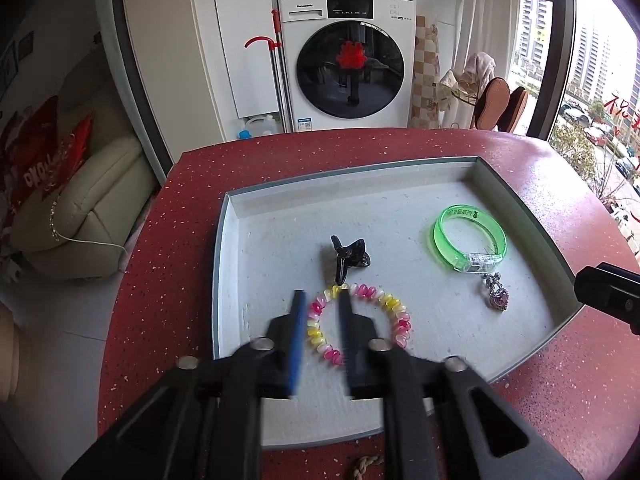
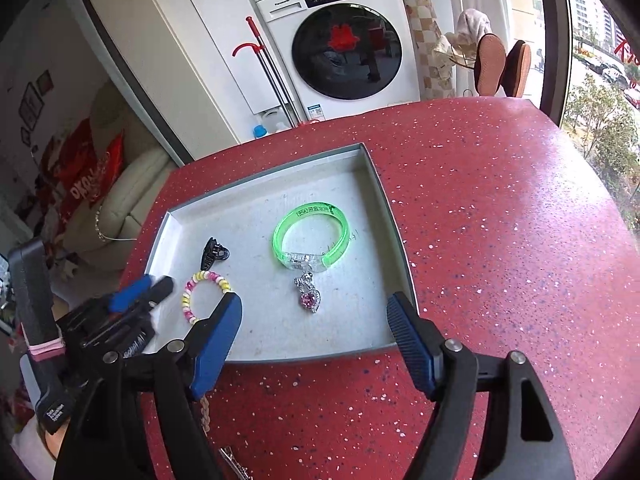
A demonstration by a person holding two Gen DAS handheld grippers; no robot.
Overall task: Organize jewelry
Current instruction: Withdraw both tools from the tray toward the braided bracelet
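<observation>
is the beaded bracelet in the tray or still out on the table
In the tray. The beaded bracelet lies flat on the tray floor, near the black hair clip.

Bright, even daylight enters from the window (image 1: 600, 92) to the right of the red surface (image 2: 500, 220), which shows a pale sheen nearest it. Shadows are soft. Fisheye curvature bends and darkens the edges; the left hand-held gripper (image 1: 322, 300) is motion-blurred.

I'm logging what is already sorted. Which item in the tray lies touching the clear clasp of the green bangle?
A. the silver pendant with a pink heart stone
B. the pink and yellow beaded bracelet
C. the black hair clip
A: the pendant lies right against the green bangle at its clasp.
</observation>
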